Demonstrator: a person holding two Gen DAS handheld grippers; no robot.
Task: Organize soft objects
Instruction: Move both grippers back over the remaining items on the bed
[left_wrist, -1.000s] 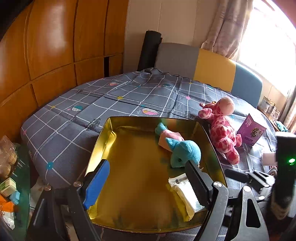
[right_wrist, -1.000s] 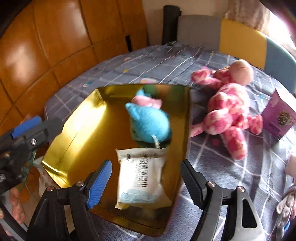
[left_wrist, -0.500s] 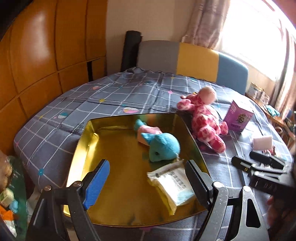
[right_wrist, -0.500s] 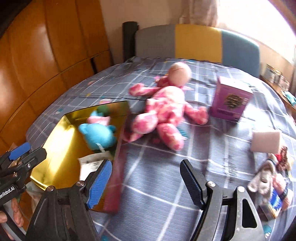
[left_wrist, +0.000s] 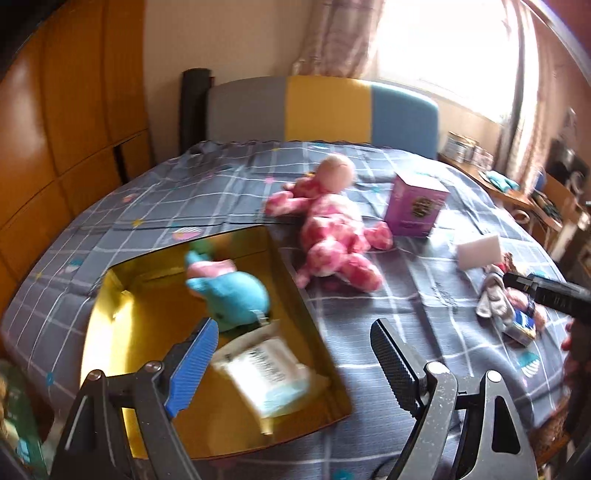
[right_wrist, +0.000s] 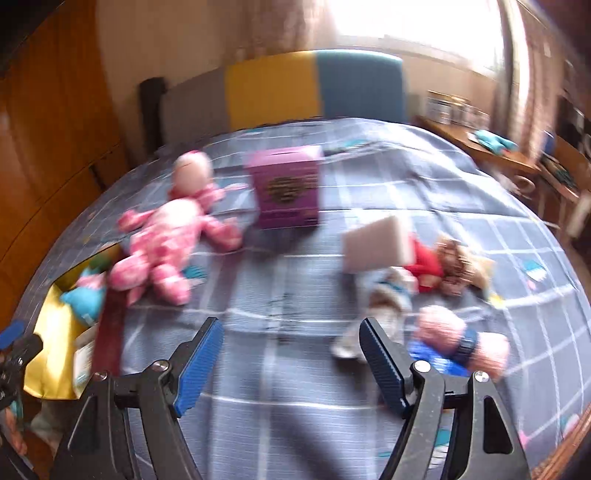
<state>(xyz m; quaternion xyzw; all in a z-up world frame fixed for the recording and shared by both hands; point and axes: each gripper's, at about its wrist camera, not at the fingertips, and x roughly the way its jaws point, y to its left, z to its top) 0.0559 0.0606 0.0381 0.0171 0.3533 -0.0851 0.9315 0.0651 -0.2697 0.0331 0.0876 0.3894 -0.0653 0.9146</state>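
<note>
Your right gripper (right_wrist: 290, 360) has swung off the gold tray (left_wrist: 110, 295), jaws wide and empty, toward the small toys (right_wrist: 458, 339) on the bed (right_wrist: 295, 295); 2 items sit trayed. Your left gripper (left_wrist: 295, 358), also wide, waits beside the tray.

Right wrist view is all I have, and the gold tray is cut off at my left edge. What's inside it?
Observer: A blue plush whale lies in the gold metal tray, with a white wipes packet nearer the camera.
Operator: Anything else in there?
Observer: A pink-and-green soft toy lies behind the whale, touching it.
Operator: Are the left tongs holding anything?
Observer: No, the left tongs are open and empty, over the tray's right edge.
</note>
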